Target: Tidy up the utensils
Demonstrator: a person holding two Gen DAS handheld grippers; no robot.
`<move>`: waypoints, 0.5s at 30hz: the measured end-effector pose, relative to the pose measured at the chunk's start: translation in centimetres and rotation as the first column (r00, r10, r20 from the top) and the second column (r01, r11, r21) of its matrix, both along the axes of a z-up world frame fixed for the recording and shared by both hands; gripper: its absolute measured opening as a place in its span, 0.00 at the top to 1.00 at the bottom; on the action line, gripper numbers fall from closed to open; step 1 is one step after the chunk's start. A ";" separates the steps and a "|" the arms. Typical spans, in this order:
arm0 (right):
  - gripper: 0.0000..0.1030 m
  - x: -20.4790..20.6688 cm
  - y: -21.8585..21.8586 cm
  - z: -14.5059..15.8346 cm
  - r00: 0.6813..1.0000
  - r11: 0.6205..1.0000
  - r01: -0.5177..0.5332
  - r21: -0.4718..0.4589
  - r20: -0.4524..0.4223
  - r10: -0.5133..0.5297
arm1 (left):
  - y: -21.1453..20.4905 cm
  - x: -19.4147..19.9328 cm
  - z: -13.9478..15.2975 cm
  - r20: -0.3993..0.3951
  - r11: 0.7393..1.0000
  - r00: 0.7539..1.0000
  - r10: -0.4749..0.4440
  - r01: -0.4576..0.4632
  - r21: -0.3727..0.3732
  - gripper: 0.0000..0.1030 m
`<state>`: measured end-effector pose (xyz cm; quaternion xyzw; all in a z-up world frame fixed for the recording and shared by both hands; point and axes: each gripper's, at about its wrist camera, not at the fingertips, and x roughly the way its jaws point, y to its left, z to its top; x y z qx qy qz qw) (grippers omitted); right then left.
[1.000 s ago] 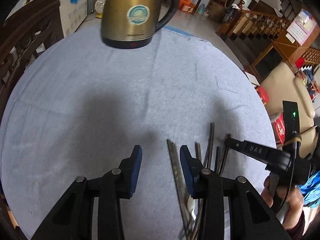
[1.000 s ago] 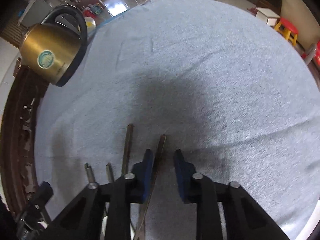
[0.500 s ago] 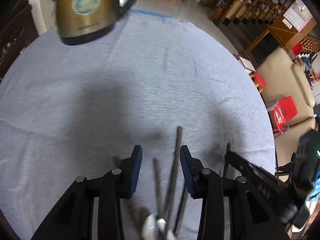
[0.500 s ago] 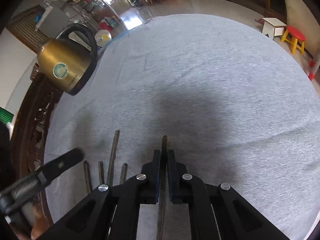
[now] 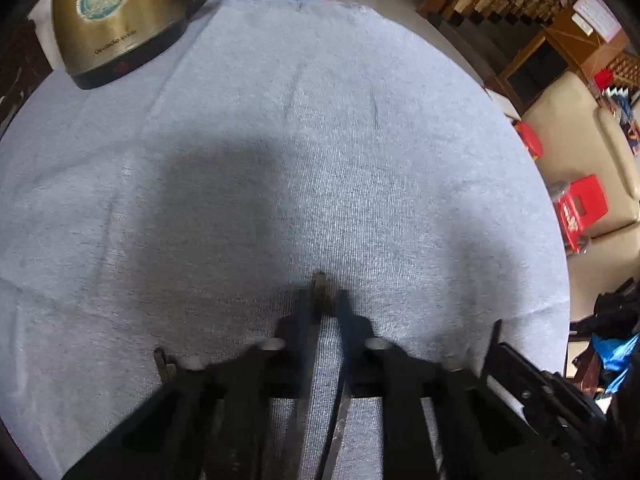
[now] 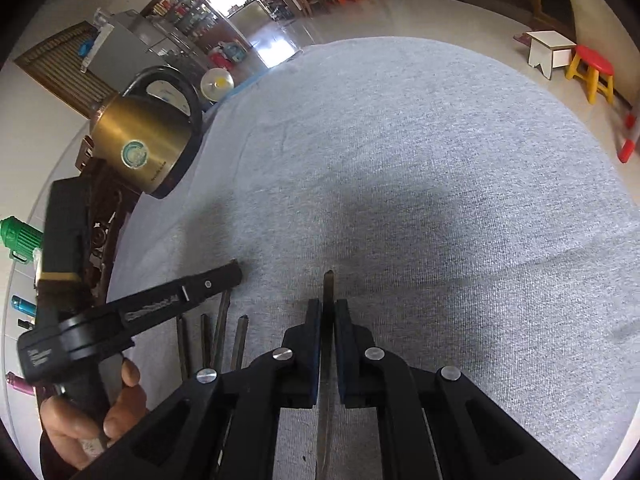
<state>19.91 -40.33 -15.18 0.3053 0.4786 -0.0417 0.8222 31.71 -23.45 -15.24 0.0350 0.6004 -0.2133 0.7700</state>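
Observation:
Dark metal utensils lie on a grey cloth-covered round table [image 5: 320, 140]. My right gripper [image 6: 328, 308] is shut on one utensil handle [image 6: 329, 284], whose tip pokes out ahead of the blue pads. My left gripper [image 5: 323, 300] has its pads closed in around another utensil handle [image 5: 319, 286], with a narrow gap still showing. Several more utensil handles [image 6: 222, 332] lie side by side left of my right gripper, partly under the left gripper's body [image 6: 120, 312].
A brass electric kettle [image 5: 116, 20] with a black handle stands at the far left of the table; it also shows in the right wrist view [image 6: 140, 148]. Red stools, a beige sofa and wooden furniture stand beyond the table edge.
My right gripper closed on a utensil handle and lifted it. My left gripper swung right over the utensils and narrowed its jaws around one handle.

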 end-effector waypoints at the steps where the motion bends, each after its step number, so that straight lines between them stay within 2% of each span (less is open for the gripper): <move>1: 0.93 0.0 0.1 0.0 1.000 1.000 -0.002 0.000 0.004 0.002 | 0.1 0.0 0.0 0.001 1.000 1.000 -0.002 0.002 0.001 0.94; 4: 0.93 -0.5 0.2 0.7 1.000 1.000 -0.006 -0.004 0.024 0.006 | 1.0 -0.4 0.8 0.051 1.000 0.999 0.017 -0.018 0.013 0.95; 7: 0.93 -1.3 0.8 1.8 0.998 1.000 -0.019 0.001 0.058 0.019 | 2.1 -1.5 3.0 0.096 0.999 0.995 0.028 -0.024 -0.035 0.95; 9: 0.93 -2.0 1.5 3.0 0.995 1.000 -0.029 -0.006 0.097 0.030 | 3.2 -2.7 5.4 0.157 0.997 0.987 0.034 -0.024 -0.066 0.95; 13: 0.93 -4.3 3.0 6.0 0.980 0.998 -0.050 -0.036 0.190 0.055 | 5.7 -5.9 11.0 0.301 0.993 0.953 0.046 -0.010 -0.121 0.95; 15: 0.93 -5.6 3.9 7.4 0.970 0.997 -0.055 -0.046 0.235 0.064 | 7.2 -8.2 13.5 0.369 0.989 0.928 0.057 -0.001 -0.150 0.95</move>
